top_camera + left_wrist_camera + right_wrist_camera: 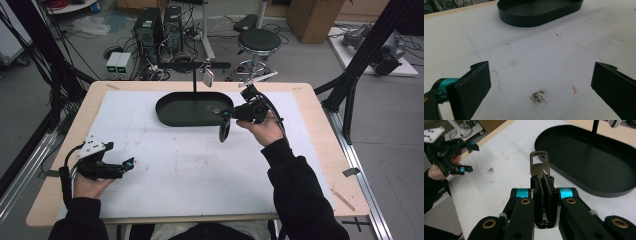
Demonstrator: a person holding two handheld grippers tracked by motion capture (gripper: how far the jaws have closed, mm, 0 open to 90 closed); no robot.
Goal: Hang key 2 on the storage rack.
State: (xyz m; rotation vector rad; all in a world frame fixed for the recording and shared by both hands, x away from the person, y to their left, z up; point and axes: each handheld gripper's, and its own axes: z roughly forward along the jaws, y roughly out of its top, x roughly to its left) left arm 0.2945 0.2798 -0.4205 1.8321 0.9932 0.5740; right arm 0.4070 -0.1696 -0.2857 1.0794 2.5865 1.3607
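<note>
My right gripper (223, 114) hovers over the white mat just in front of the black oval tray (172, 118), shut on a dark metal clasp (539, 166). The clasp's square loop (539, 157) sticks out past the fingertips, and a dark oblong piece (224, 131) hangs below the jaws. A thin stand (194, 82) with a crossbar rises from the tray, and a small silvery tag (207, 77) dangles from the bar. My left gripper (131, 162) rests low at the mat's left front, open, with bare mat between its pads (471, 86).
The white mat (180, 165) covers most of the wooden table (320, 125). Black frame posts (360, 65) stand at the table's right and left sides. A stool (258, 42) and computer towers (160, 27) stand on the floor beyond the far edge.
</note>
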